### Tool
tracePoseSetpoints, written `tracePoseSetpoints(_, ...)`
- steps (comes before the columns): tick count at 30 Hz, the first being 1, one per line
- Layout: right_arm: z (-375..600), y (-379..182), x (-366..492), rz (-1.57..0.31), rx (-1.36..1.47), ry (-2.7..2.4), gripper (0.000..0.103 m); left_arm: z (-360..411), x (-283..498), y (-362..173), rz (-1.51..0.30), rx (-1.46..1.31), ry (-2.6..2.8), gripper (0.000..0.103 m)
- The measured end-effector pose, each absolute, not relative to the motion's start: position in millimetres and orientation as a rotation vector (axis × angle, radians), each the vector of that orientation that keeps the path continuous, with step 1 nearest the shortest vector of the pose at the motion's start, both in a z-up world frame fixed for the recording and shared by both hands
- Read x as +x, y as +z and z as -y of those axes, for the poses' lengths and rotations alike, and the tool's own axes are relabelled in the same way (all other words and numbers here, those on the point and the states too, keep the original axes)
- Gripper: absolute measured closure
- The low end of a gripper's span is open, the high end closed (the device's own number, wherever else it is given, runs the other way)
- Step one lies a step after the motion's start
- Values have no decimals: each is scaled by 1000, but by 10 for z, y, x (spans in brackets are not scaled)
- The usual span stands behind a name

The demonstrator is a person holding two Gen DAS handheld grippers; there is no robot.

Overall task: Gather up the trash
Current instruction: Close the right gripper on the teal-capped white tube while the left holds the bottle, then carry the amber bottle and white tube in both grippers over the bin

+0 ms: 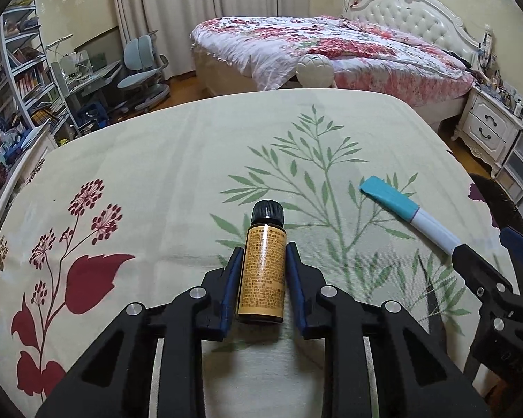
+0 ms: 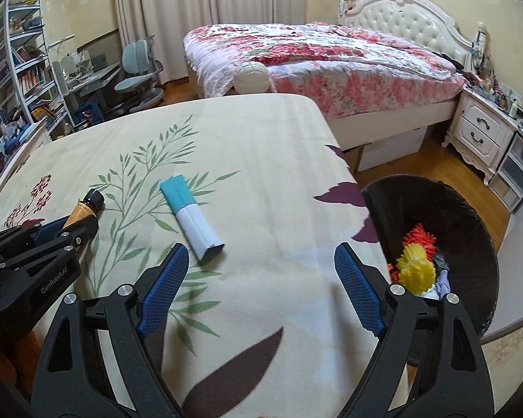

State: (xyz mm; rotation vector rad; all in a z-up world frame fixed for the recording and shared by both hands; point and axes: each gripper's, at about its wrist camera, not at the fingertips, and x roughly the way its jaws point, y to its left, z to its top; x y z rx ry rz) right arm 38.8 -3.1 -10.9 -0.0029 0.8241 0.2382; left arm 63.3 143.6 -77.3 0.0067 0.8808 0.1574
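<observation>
Left wrist view, lower centre: left gripper [image 1: 263, 256] clamped mid-label on small amber glass bottle with black cap [image 1: 262, 264], rigid, slick, breakable; right gripper [image 2: 261, 271] gapes empty.

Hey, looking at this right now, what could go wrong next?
1. The left tongs pinch the round brown bottle along its smooth sides; it may slip when lifted.
2. The bin sits beyond the table edge, past the teal and white box; carrying across could knock it.
</observation>
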Motion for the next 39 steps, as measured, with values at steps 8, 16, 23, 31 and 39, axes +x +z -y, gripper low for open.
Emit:
tracePoseSetpoints(8, -301, -139, 564, -864, -44, 288, 32, -1926, 500, -774, -881, -6, 240, 76)
tracePoseSetpoints(16, -489, -166, 673, -884, -76, 295, 47, -2302, 426, -784, -883, -28, 297, 76)
tracePoseSetpoints(23, -628, -149, 583, -874, -115, 306, 75, -2360, 412, -799, -880, -46, 300, 76)
tracePoseSetpoints(31, -706, -135, 443, -871, -111, 320, 85, -2372, 388, -792, -877, -55, 295, 76)
tracePoseSetpoints(39, -731, -130, 285, -867, -107, 327, 88, -2344, 337, -775, -870, -63, 281, 76)
